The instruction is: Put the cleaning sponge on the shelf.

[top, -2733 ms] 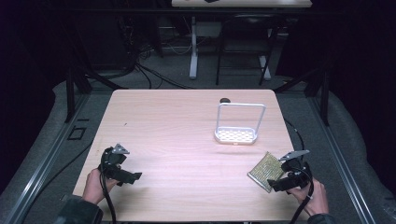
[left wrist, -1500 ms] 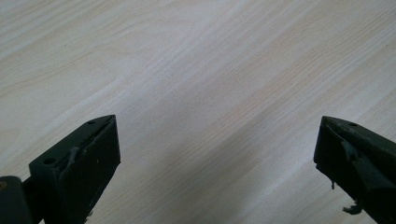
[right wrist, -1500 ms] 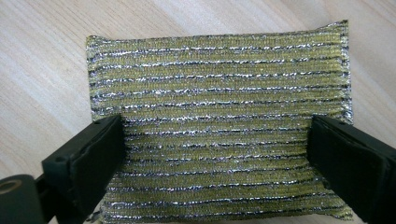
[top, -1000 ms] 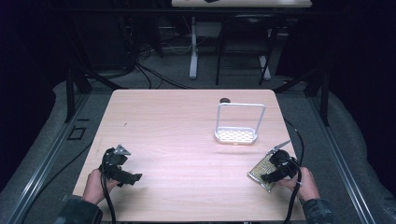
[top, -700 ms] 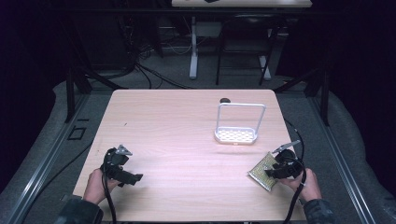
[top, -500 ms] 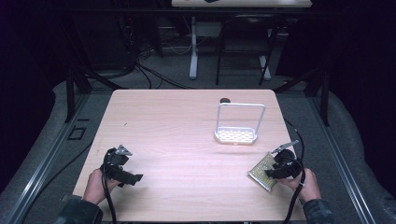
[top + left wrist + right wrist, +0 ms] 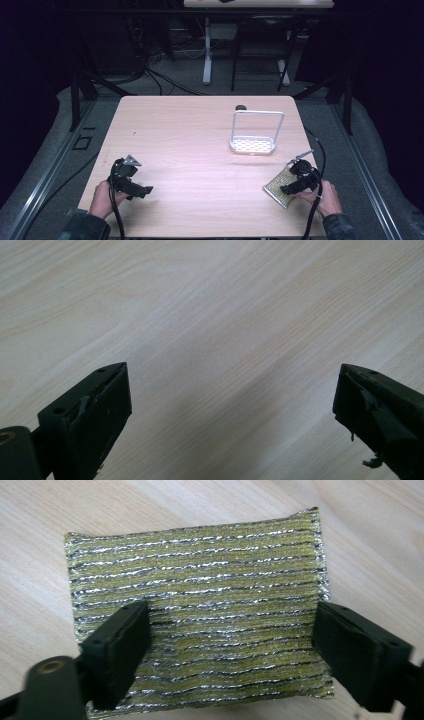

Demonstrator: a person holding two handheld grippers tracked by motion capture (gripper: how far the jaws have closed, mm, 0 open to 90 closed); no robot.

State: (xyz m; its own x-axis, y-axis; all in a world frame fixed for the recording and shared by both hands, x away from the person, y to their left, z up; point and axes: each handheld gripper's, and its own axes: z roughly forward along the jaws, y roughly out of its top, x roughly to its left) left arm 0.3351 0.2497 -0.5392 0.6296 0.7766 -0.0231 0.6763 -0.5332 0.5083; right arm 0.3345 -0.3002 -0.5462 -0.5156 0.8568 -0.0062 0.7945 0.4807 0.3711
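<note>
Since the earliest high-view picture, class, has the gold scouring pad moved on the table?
Yes. The scouring pad has come down from a raised tilt at the right tool to lie flat, slightly farther from the white rack. The tool's jaws have just been opening.

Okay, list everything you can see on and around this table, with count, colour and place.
Glittery yellow-and-silver scouring sponge: one, flat on the table's near right corner, under the right gripper.
White perforated rack with tall wire handle: one, right of centre, farther back.
Small dark round object: one, far edge, behind the rack.
Light wooden table: one, centre.
Left gripper: black, open, over bare wood, near left.
Right gripper: black, jaws just opened, apart over the sponge.
</note>
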